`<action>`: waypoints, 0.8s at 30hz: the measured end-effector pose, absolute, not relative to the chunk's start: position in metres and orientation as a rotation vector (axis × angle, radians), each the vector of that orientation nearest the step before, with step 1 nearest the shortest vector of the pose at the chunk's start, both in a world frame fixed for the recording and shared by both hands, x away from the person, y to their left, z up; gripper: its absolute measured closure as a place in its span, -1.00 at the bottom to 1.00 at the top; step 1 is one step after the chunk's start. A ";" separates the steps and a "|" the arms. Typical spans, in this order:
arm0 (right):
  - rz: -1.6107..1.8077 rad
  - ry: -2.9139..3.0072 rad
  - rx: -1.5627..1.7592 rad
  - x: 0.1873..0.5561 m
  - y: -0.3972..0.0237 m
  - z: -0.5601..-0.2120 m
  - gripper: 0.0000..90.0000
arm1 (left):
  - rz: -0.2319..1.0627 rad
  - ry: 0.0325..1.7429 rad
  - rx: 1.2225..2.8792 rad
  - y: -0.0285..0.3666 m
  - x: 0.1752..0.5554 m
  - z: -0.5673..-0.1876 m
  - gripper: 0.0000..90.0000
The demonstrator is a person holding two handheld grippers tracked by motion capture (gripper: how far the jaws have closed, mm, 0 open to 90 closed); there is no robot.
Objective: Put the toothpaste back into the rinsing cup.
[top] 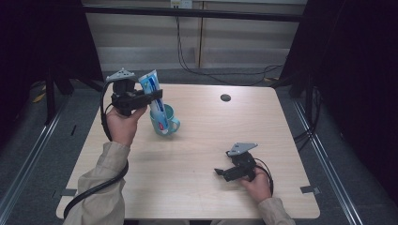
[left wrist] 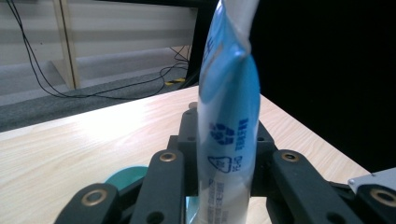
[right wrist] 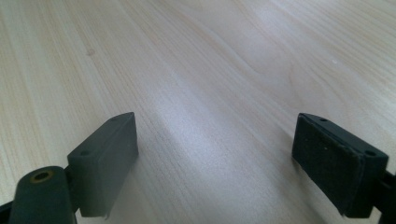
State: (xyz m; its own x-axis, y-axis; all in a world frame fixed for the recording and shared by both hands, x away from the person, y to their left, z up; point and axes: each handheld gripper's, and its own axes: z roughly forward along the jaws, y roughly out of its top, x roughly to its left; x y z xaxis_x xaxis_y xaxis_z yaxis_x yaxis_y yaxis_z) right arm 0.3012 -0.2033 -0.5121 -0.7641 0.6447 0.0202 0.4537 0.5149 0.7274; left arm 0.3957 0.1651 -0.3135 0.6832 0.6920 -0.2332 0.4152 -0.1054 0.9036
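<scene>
- High view: we see the left gripper (top: 157, 96) with its fingers closed on the toothpaste tube (top: 155, 96), whose lower end sits in the teal mug (top: 168, 123), near the bench's (top: 202, 178) far-left edge.
- Our right gripper (top: 219, 171) rests with its fingers wide apart, holding nothing, on bare wood by the near-right edge.

You are working in a lab-type recording bay, not a home or shop. The pale wood-grain table (top: 202, 154) stands alone on grey carpet (top: 65, 136), with dark curtains (top: 356, 70) at 3 and 9 o'clock. At 12 o'clock, black cables (top: 220, 75) hang down a plain panelled wall (top: 234, 42) and trail on the floor. Metal floor rails (top: 28, 159) run beside the table.
</scene>
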 end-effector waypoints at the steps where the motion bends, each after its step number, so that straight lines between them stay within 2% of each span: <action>1: 1.093 2.505 0.927 0.301 -0.203 -0.512 -0.69 | 0.298 0.898 1.731 0.165 0.397 -0.312 0.65; 24: 1.093 2.504 0.924 0.301 -0.203 -0.512 -0.69 | 0.336 0.917 1.698 0.164 0.414 -0.303 0.65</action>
